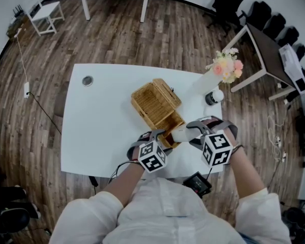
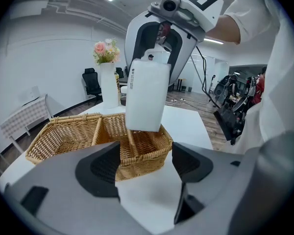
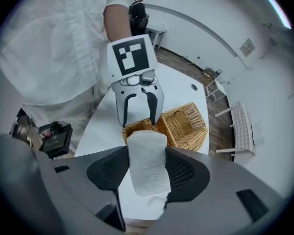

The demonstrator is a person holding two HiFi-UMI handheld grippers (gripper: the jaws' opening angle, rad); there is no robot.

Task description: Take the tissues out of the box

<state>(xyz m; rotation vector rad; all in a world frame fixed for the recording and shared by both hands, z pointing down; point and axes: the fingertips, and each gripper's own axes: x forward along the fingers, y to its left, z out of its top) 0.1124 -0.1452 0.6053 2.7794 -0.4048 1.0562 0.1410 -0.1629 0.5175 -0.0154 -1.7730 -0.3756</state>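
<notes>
A wicker basket box (image 1: 155, 108) stands with its lid open on the white table (image 1: 101, 131). My right gripper (image 1: 189, 132) is shut on a white tissue pack (image 1: 179, 134) and holds it just above the basket's near compartment. In the right gripper view the tissue pack (image 3: 147, 163) stands between the pads of the right gripper (image 3: 147, 169). In the left gripper view the tissue pack (image 2: 147, 99) hangs upright over the basket (image 2: 78, 133). My left gripper (image 1: 161, 137) sits at the basket's near end. The left gripper (image 2: 146, 166) is open, with nothing between its fingers.
A white vase of flowers (image 1: 224, 67) and a small dark bottle (image 1: 213, 96) stand at the table's far right. A black device (image 1: 197, 183) lies at the near edge by my body. A round grommet (image 1: 87, 80) is at far left.
</notes>
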